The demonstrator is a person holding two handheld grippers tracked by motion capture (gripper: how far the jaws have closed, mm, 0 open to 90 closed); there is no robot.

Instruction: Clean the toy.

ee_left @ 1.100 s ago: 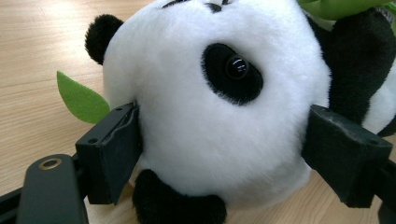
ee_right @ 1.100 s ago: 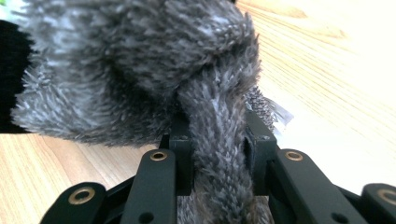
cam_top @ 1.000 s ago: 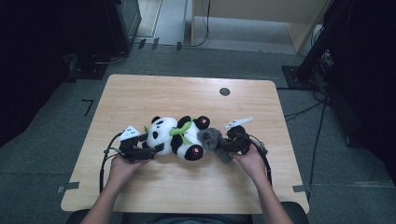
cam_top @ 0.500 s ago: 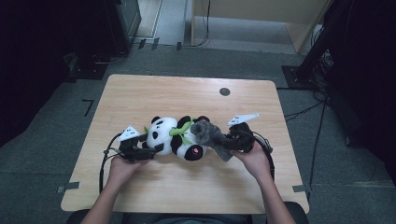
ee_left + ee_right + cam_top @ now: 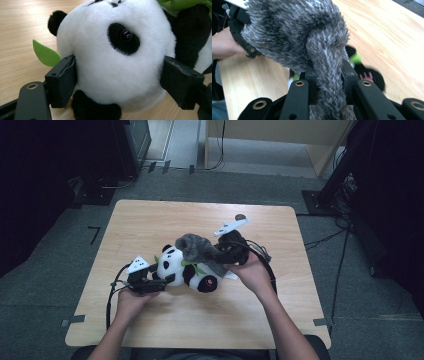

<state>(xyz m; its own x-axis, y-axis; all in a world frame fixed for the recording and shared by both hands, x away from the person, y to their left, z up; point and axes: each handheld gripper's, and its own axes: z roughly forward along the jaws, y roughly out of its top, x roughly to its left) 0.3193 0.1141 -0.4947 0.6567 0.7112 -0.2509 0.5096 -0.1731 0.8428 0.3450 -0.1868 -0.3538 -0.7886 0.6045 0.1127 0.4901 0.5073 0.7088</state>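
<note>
A black-and-white panda plush (image 5: 192, 270) lies on the wooden table (image 5: 150, 220). My left gripper (image 5: 166, 279) is at its left, jaws clamped on the white head (image 5: 117, 60). The pads (image 5: 62, 80) press into the fur on both sides, and the jaws have just been closing a little further on it. My right gripper (image 5: 220, 255) is raised above the panda's right side. It is shut on a narrow strip of a grey furry piece (image 5: 197, 247), which hangs over the panda. In the right gripper view the strip (image 5: 328, 75) is pinched between the jaws (image 5: 328, 83).
A small dark round mark (image 5: 240, 216) sits near the table's far edge. Cables (image 5: 112, 295) trail from both grippers. Dark furniture (image 5: 130, 145) and a black stand (image 5: 345, 165) flank the table on a grey floor. A green leaf (image 5: 46, 53) pokes out beside the panda's head.
The right gripper has risen and moved away from me, lifting the grey furry piece off the table to above the panda. The left gripper and panda's head stayed put.
</note>
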